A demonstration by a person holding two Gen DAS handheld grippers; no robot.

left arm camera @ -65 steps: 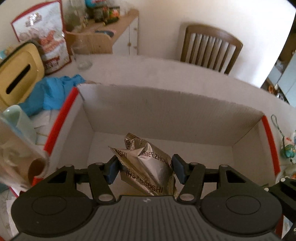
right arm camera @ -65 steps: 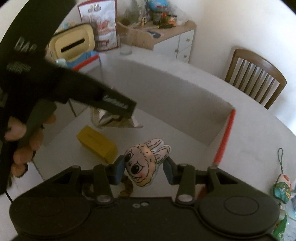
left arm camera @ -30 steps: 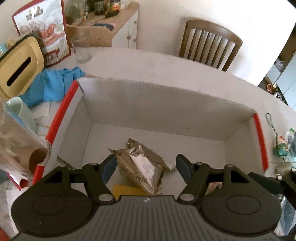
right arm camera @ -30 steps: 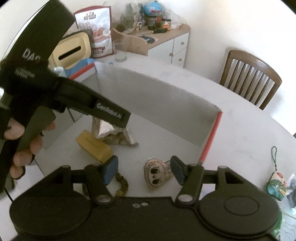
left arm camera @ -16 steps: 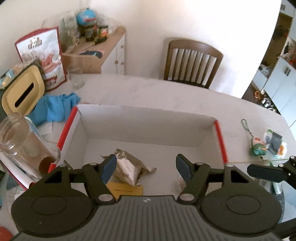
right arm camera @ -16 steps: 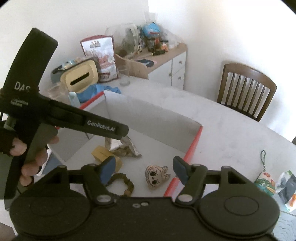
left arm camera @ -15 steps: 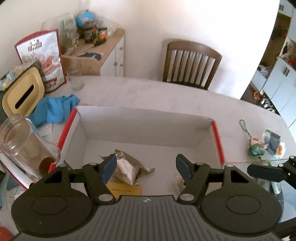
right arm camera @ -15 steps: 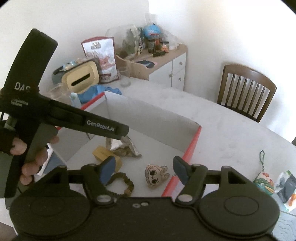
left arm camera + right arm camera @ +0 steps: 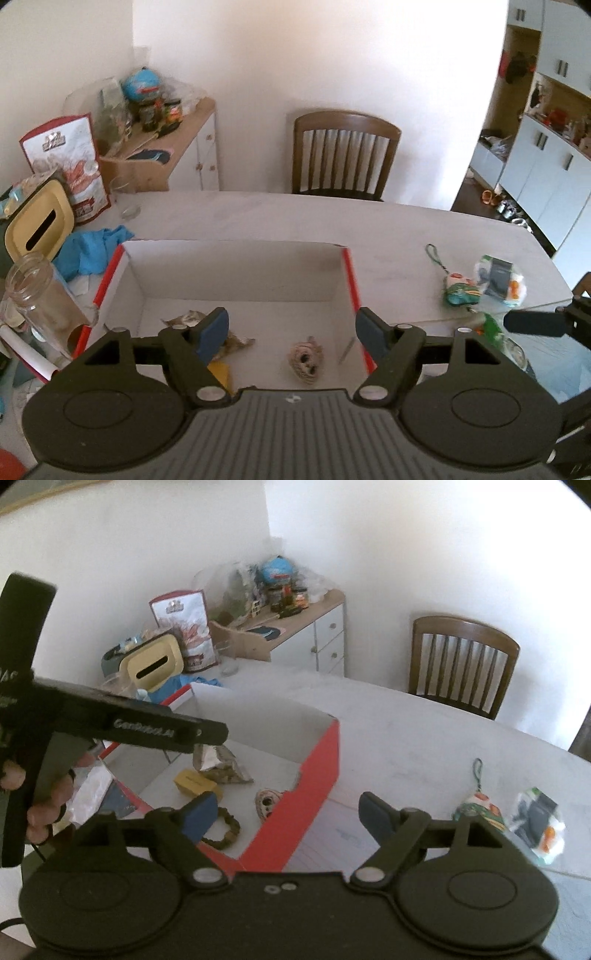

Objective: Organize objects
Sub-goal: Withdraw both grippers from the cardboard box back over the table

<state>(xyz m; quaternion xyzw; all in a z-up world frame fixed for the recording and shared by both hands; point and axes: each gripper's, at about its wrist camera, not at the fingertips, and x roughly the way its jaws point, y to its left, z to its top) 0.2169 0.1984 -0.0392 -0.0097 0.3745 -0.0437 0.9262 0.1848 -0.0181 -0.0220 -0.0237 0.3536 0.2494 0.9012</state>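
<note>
A white cardboard box with red edges lies open on the table. On its floor are a silver foil snack bag, a yellow box, a plush face toy and a beaded bracelet. My left gripper hovers above the box's near side. Its jaws are opening with nothing between them. My right gripper hangs over the box's right red wall, its jaws also opening and empty.
A charm on a cord and a plastic packet lie on the table right of the box. A glass jar, a blue cloth and a yellow container crowd the left. A wooden chair stands behind.
Both grippers have let go, the left of the foil bag and the right of the plush toy, which now lie in the box. Both have pulled back and up, jaws spread wider.
</note>
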